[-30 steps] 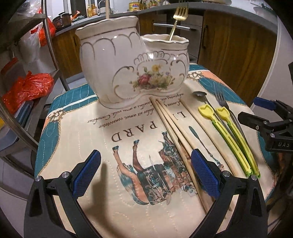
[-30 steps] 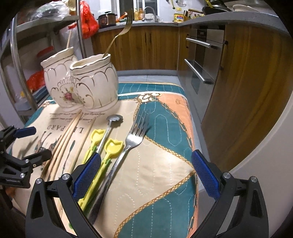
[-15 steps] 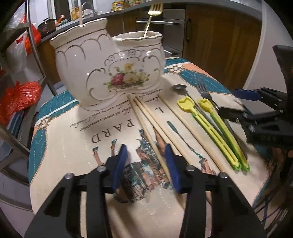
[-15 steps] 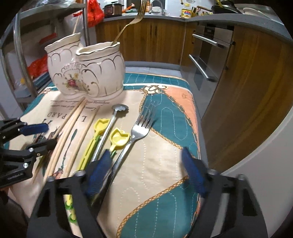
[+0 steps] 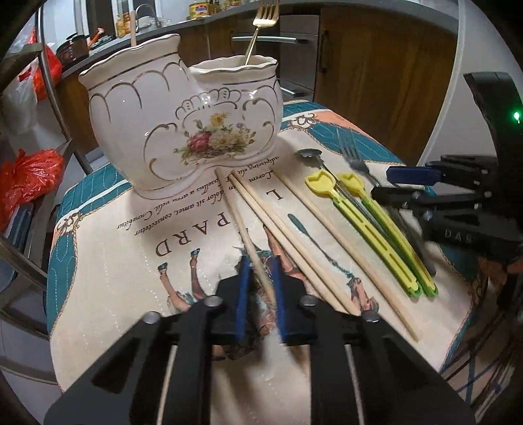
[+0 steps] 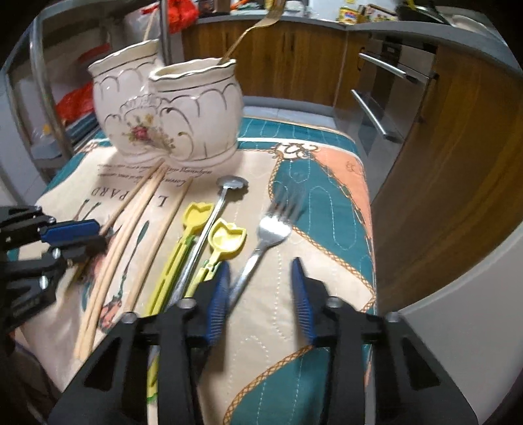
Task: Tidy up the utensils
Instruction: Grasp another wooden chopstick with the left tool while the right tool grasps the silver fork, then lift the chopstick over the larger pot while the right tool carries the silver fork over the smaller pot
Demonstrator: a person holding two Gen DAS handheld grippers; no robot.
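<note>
Sitting at the far end of the cloth-covered surface [image 5: 98, 248] is the white floral double-pot ceramic holder [image 5: 183, 130], a gold fork [image 5: 261, 26] already standing in its right pot. Everything else lies flat on the cloth, nearer the cameras: wooden chopsticks [image 5: 284, 242], two yellow tulip-headed utensils [image 5: 366, 225], a slim steel spoon [image 6: 209, 225], a steel fork [image 6: 261, 248].

Left claw [image 5: 260, 294]: jaws have just been closing, now nearly together around one chopstick [image 5: 248, 235]; blur hides whether the pads truly pinch it. Risk: a thin round stick held near one end may swing or roll out when raised, and its far tip lies right by the holder's base, so a forward nudge could knock the pot.

Right claw [image 6: 261, 291]: jaws have just been closing, a gap remaining, straddling the steel fork's handle. The handle runs close to the left pad, well off the right one. Risk: an off-centre squeeze shoves the fork sideways into the neighbouring yellow utensil instead of gripping it; slick flat metal may also slip.

Both claws work close together over crowded cutlery; a clash looks possible.
</note>
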